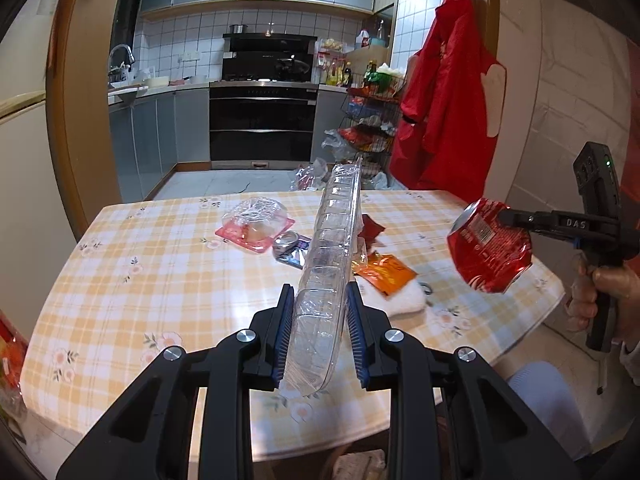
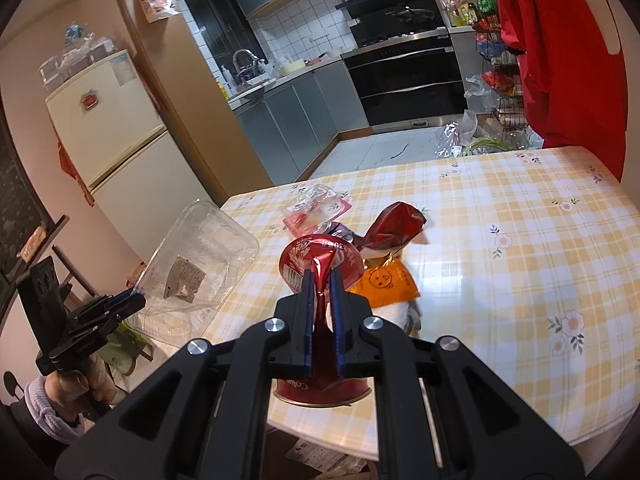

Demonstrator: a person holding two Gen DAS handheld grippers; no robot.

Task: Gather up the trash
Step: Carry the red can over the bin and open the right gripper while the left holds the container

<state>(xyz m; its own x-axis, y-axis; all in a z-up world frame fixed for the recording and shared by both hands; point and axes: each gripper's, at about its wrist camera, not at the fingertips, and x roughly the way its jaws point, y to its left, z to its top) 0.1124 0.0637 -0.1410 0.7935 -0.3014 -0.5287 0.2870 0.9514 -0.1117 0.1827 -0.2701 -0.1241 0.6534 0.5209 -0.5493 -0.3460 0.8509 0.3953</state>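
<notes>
Jaws of the left gripper are closed on the edge of a clear plastic tray, the blue pads pressing its thin wall from both sides. Jaws of the right gripper are pinched nearly together on a folded crease of a crushed red can.

Location: both items are held in the air above the near edge of the table, which has a yellow checked cloth. The tray stands on edge and runs away from the left gripper; in the right wrist view it appears as a wide, shallow shell with a paper label inside. The can hangs beside it, well apart.

Remaining on the table: a clear box on a pink base, a flattened dark can, a red wrapper, an orange packet and something white under the packet.

Handling assessment: the tray is judged light, thin and springy. A grip at one end leaves the long body free to flex and swing, so a hold nearer the middle of the rim would be steadier. The plastic looks smooth and could slip between the pads. The can is judged light and stiff once crushed. The crease gives a firm purchase, though the dented metal may have sharp folds.

No bin is visible in either view.
</notes>
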